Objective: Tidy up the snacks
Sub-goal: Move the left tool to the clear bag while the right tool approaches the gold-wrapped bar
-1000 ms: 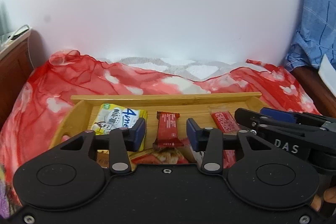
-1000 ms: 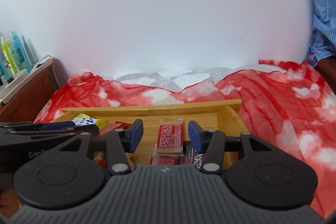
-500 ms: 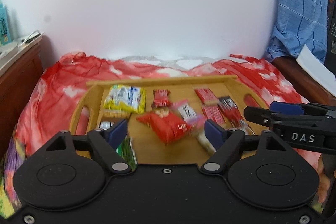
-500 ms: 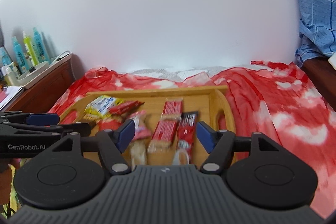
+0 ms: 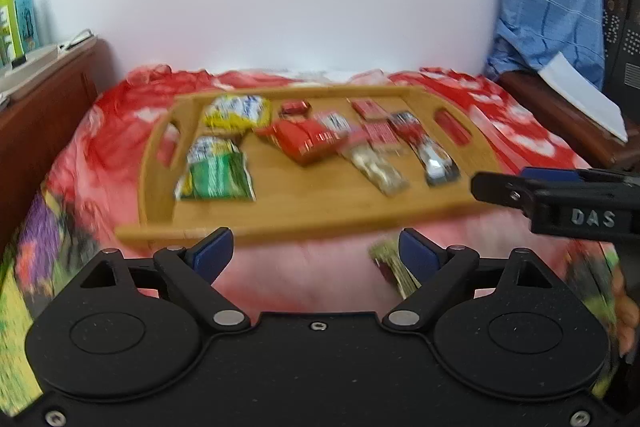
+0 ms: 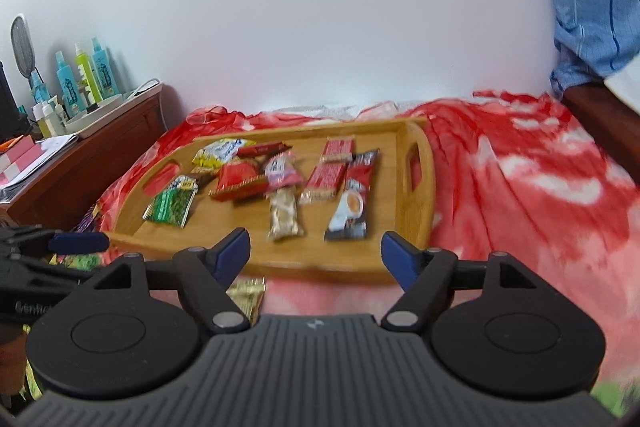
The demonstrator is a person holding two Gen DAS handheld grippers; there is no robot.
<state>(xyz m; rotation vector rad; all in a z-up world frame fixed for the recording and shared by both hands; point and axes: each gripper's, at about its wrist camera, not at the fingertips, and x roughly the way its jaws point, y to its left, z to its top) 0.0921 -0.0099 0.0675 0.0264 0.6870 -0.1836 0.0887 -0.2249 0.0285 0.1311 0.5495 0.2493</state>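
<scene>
Snacks (image 5: pixel 304 141) were seen from the left wrist spread in a wooden tray (image 5: pixel 280 219) on red cloth (image 5: pixel 116 131); the left gripper (image 5: pixel 316 253) was short of the tray, jaws opening, nothing between them. From the right wrist, a coffee sachet (image 6: pixel 352 203) was noted nearest the tray's right handle; the right gripper (image 6: pixel 316 253), likewise empty, was opening

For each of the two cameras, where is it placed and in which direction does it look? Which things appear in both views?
Left wrist: sits on the left gripper, jaws opening and empty, facing the wooden tray on the red cloth; the right gripper enters from the right.
Right wrist: sits on the right gripper, jaws opening and empty, facing the same tray; the left gripper enters from the left.
Shared: tray, snacks, red cloth, white wall.
</scene>
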